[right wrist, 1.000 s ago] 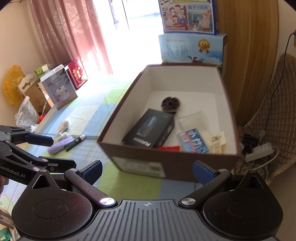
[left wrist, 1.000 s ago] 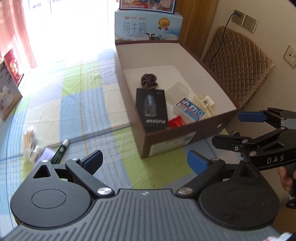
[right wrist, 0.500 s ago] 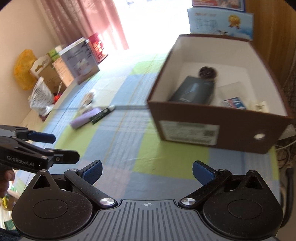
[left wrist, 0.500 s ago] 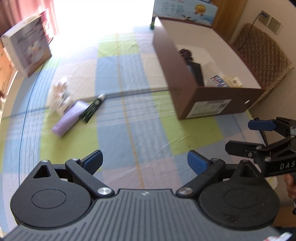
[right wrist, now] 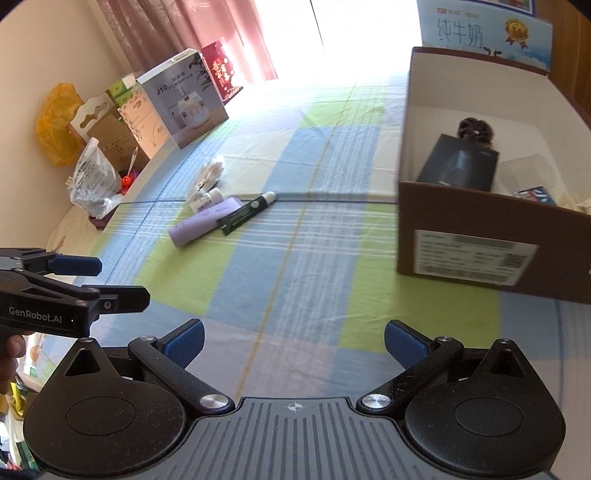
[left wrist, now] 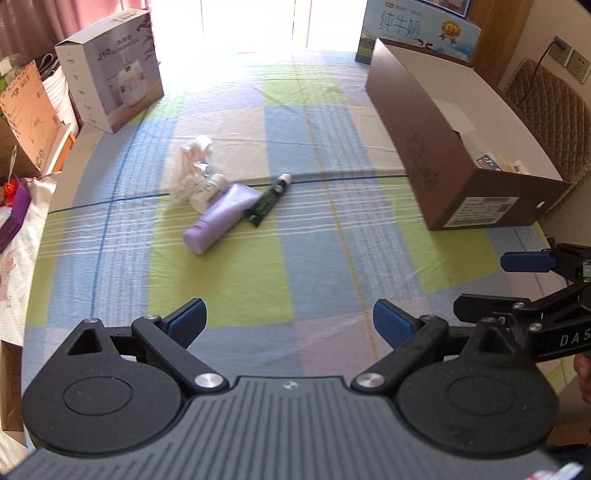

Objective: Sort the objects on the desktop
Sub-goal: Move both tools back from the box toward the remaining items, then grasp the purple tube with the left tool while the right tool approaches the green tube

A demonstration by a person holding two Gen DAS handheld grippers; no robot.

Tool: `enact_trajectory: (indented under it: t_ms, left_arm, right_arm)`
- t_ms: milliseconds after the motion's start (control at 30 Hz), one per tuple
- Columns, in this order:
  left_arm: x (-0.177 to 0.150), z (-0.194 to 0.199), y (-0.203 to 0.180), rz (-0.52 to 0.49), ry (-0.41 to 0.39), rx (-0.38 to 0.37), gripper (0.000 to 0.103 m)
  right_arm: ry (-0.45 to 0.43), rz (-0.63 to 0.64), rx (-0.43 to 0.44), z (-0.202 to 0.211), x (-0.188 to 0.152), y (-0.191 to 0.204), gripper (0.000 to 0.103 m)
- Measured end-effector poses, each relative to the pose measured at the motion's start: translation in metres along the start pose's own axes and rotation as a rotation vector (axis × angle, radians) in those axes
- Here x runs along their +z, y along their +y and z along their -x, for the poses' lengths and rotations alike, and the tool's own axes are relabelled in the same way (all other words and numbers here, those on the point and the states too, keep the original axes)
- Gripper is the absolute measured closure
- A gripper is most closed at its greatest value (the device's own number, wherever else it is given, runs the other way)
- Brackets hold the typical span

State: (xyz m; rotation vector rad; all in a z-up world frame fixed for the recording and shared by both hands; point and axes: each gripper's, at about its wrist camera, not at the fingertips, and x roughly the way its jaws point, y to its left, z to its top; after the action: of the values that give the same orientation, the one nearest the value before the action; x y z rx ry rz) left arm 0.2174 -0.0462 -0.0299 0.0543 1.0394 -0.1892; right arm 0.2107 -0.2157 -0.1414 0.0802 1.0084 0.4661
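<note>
Grippers held wide apart and empty above a checked tablecloth, with loose items ahead and a box to the right.

Nearest, the left gripper and the right gripper both hang released, nothing between their blue pads. Farther on, mid-table, a lilac tube lies flat, a dark green tube touching its right side, and a small white bottle with a crumpled white packet just behind. To the right stands the brown cardboard box, holding a black box and a dark hair tie. At the far edge sit a white carton and a blue milk carton.
</note>
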Motion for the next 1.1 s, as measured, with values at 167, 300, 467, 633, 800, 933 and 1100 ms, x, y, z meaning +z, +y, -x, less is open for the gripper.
enact_trajectory:
  t_ms: [167,300,467,633,800,933,1100]
  left_arm:
    - [0.001,-0.007,0.026,-0.009,-0.024,0.028,0.011]
    - [0.006,-0.017,0.043,-0.029,-0.046,0.043,0.016]
    - [0.017,-0.035,0.06,-0.085,-0.072,0.061,0.022]
    - [0.031,-0.056,0.07,-0.145,-0.083,0.048,0.024]
    - [0.042,-0.083,0.072,-0.21,-0.058,0.03,0.039]
    - [0.047,-0.104,0.07,-0.266,-0.033,0.031,0.04]
    - [0.05,-0.119,0.068,-0.301,0.002,0.008,0.071]
  right_arm:
    - [0.006,-0.008,-0.008,-0.022,0.005,0.016,0.002]
    - [-0.004,-0.018,-0.035,-0.038,0.01,0.026,0.002]
    - [-0.008,-0.067,-0.076,-0.052,0.015,0.025,0.002]
    - [-0.006,-0.126,-0.118,-0.059,0.016,0.017,0.002]
    - [0.003,-0.185,-0.15,-0.061,0.011,0.007,0.002]
    - [0.009,-0.226,-0.169,-0.06,0.007,-0.001,0.002]
    - [0.024,-0.249,-0.182,-0.06,0.004,-0.008,0.002]
